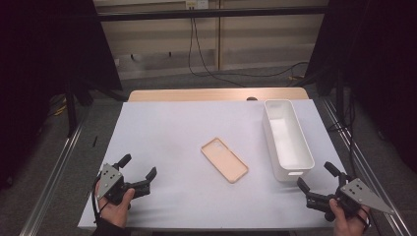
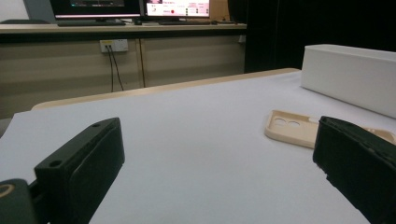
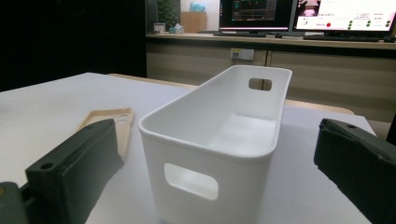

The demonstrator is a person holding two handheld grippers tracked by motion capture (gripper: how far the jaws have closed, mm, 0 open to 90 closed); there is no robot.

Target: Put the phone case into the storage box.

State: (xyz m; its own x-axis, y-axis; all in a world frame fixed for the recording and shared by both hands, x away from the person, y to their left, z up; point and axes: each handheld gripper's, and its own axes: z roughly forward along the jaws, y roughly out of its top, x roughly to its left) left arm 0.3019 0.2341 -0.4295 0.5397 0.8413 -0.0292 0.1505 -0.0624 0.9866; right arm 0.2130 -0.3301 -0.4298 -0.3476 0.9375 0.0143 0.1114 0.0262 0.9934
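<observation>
My left gripper (image 1: pixel 138 165) sits low at the near-left corner of the table (image 1: pixel 167 128), jaws spread wide w/ nothing between them. My left hand (image 1: pixel 117 206) is wrapped round its body. My right gripper (image 1: pixel 317 178) is at the near-right corner, jaws likewise released and empty, right hand (image 1: pixel 346 221) at the bottom edge.

The phone case (image 1: pixel 224 160), tan, lies flat approx mid-table w/ its open side up, angled diagonally, camera cutout at the far-left end. It's well apart from both grippers. In the left gripper view the phone case (image 2: pixel 292 127) sits ahead and to the right, partly behind my right-hand jaw.

The white bin (image 1: pixel 286 139) stands upright just right of the case, long side running away from me, near but not touching it. In the right gripper view the bin (image 3: pixel 212 154) is straight ahead between my jaws, handle slot facing me, inside looks empty; the case (image 3: pixel 112 123) peeks out left of it.
</observation>
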